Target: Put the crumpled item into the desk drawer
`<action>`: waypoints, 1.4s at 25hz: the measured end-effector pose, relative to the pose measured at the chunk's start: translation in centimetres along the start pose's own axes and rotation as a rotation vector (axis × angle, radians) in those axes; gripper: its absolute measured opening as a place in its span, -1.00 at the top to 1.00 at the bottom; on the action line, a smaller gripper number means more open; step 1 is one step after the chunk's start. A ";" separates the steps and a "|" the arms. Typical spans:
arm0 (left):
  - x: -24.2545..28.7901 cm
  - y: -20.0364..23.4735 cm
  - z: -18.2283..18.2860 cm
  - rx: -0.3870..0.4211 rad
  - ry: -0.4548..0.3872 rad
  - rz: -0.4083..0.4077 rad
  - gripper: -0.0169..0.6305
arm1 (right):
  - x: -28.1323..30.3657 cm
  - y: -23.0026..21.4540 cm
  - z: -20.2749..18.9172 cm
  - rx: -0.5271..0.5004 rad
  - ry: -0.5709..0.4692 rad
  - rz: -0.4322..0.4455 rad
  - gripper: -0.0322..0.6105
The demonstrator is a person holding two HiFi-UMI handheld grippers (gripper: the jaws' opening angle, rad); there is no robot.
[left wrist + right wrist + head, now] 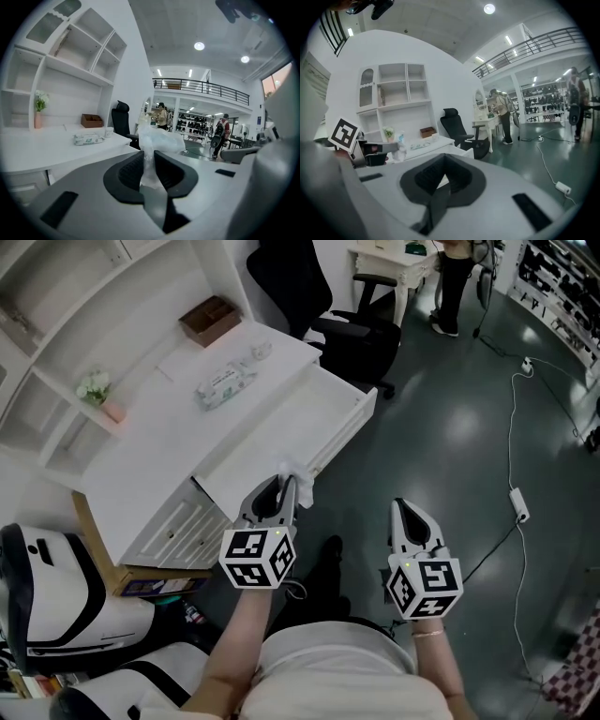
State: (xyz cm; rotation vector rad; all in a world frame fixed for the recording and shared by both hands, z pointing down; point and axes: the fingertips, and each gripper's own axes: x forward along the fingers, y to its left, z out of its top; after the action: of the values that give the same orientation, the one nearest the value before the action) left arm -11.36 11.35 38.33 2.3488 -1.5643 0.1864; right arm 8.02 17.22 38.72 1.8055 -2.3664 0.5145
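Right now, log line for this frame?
left claw: shut on crumpled plastic | right claw: shut, empty | drawer: open, plastic not in yet

Head view steeply down over desk; gripper views level, close behind jaws — both share desk, chair.

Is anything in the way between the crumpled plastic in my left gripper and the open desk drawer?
Nothing visible blocks it. The crumpled clear plastic item, pinched in the left gripper, is by the near end of the white desk drawer, which is pulled open with a bare floor. Only its front panel lies between them.
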 end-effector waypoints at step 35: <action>22.2 10.7 9.6 -0.033 -0.016 -0.031 0.76 | 22.1 -3.6 7.9 -0.010 0.048 -0.059 0.89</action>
State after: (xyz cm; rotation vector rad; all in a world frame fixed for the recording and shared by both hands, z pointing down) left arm -13.05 -15.03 37.42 2.3536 -1.5255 0.1342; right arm 6.08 -6.45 38.64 1.8312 -2.2732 0.5311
